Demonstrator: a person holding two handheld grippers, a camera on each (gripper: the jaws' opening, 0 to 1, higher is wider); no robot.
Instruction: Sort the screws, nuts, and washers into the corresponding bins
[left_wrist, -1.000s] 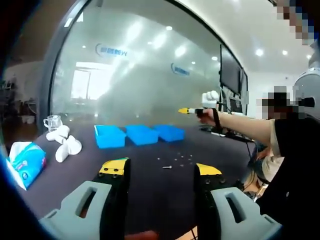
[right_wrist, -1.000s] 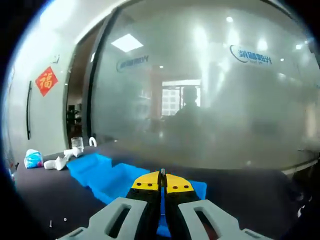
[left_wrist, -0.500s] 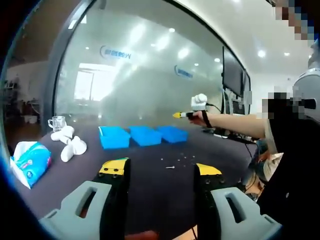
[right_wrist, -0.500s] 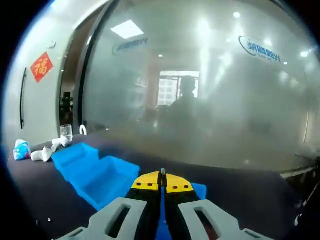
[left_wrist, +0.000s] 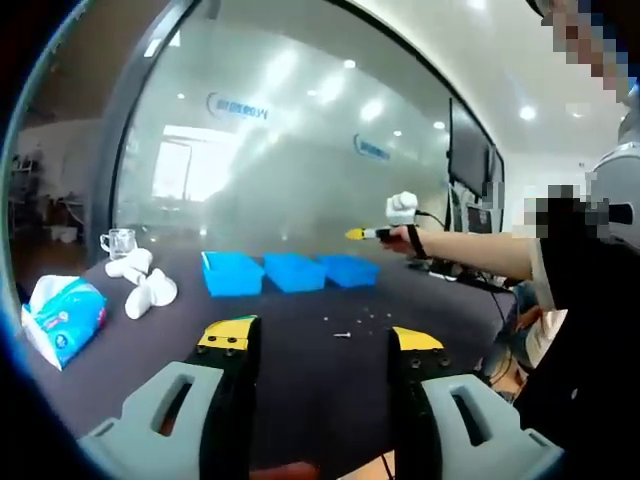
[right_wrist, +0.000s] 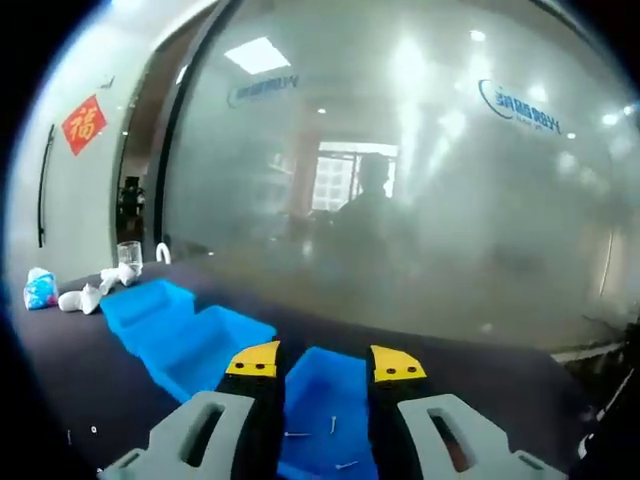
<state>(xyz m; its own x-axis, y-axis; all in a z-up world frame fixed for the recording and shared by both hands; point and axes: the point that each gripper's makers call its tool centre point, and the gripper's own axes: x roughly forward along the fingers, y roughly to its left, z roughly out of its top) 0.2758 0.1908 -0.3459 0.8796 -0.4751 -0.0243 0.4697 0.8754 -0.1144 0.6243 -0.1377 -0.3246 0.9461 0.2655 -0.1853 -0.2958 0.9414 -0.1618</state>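
Observation:
Three blue bins stand in a row on the dark table (left_wrist: 300, 390): left bin (left_wrist: 232, 273), middle bin (left_wrist: 295, 270), right bin (left_wrist: 350, 268). Small screws and other loose parts (left_wrist: 340, 334) lie scattered in front of them. My left gripper (left_wrist: 320, 340) is open and empty, low over the near table. A hand holds my right gripper (left_wrist: 365, 234) above the right bin. In the right gripper view that gripper (right_wrist: 326, 365) stands open over the nearest bin (right_wrist: 325, 395), which holds a few small screws (right_wrist: 333, 425). The other two bins (right_wrist: 190, 335) stretch away to the left.
A blue tissue pack (left_wrist: 65, 315), white lumps (left_wrist: 145, 290) and a glass cup (left_wrist: 118, 242) sit at the table's left. A frosted glass wall (left_wrist: 300, 170) runs behind the bins. The person's arm (left_wrist: 470, 255) and body are at the right.
My right gripper's jaws have gone from shut to open over the nearest bin. The left gripper stays open, and its view has barely shifted.

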